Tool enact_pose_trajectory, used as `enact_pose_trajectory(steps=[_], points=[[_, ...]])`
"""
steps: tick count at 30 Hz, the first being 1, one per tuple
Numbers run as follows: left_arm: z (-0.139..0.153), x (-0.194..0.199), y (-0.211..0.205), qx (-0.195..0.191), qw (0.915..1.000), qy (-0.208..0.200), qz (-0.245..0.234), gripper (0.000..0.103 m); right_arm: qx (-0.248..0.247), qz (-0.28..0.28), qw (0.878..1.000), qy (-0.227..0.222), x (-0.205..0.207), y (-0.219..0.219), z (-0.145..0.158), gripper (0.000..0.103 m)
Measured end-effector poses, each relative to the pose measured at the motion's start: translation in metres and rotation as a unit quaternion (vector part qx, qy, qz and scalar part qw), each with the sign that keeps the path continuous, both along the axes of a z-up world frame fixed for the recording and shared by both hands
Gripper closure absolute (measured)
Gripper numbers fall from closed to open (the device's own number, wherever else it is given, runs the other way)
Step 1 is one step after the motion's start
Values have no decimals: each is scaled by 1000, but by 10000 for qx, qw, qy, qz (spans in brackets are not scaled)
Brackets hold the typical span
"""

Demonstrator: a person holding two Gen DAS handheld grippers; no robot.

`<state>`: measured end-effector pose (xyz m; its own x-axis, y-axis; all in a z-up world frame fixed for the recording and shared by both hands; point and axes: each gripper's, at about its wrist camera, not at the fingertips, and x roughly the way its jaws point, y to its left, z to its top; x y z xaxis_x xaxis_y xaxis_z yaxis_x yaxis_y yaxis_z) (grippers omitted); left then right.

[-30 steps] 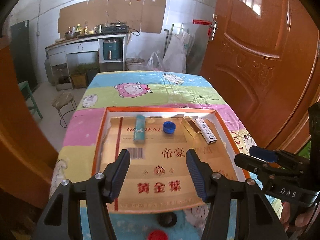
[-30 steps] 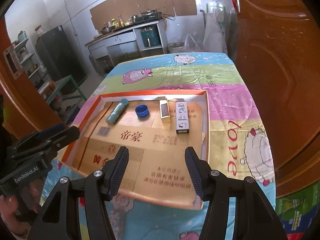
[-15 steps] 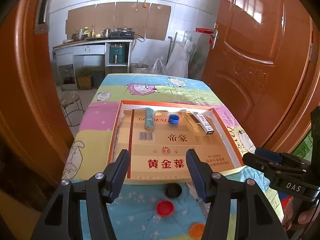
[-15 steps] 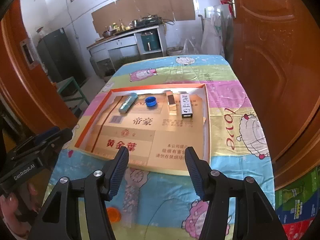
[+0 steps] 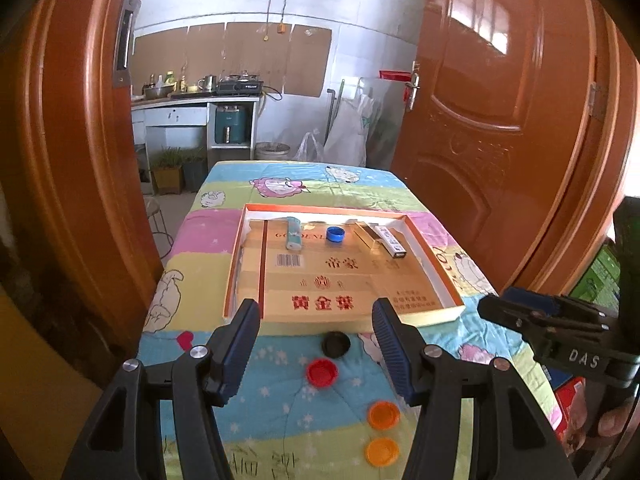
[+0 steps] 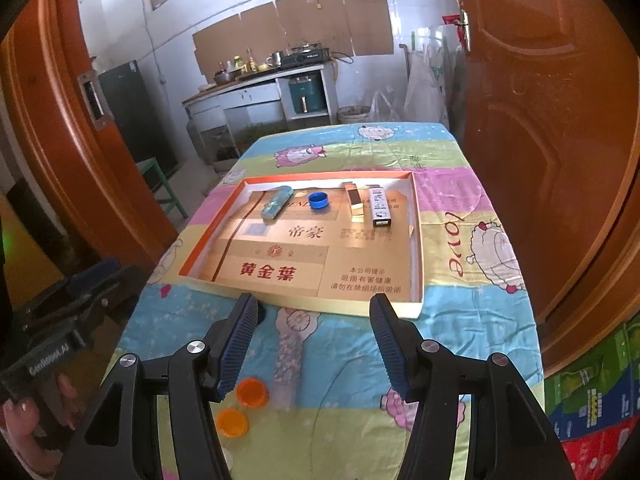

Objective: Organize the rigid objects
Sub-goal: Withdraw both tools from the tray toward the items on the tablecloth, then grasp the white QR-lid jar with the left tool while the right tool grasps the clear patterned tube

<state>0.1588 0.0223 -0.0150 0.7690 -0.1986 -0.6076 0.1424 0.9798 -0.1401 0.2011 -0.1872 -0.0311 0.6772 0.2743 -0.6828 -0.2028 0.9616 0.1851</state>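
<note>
While both your claws, left (image 5: 316, 334) and right (image 6: 314, 330), hung wide and empty short of the tray (image 5: 436, 264), loose caps lay just beneath them; next you needed to close on the red cap (image 5: 322, 373).

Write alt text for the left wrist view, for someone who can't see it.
An open, empty left gripper hangs over a cartoon-print tablecloth where a shallow orange-rimmed cardboard tray holds a teal tube, a blue bottle cap and two slim boxes. Nearer lie loose black, red and two orange caps; the right gripper enters at right.
</note>
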Motion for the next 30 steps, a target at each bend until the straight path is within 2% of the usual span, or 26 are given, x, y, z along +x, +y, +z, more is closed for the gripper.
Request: enact_pose_trajectory(steps=[20,26,30], points=[[-18,-62,-5,42,9997,-12,-259,45,-4,-103,9999,-120,-52,4,3,43],[-38,-77,-16,66,9989,-3,-457,45,-22,-61,10000,-75,-60,8,-2,43],[-65,-88,-28,125,9971,74,-752,45,-33,-39,10000,-10,-64,10,-7,43]])
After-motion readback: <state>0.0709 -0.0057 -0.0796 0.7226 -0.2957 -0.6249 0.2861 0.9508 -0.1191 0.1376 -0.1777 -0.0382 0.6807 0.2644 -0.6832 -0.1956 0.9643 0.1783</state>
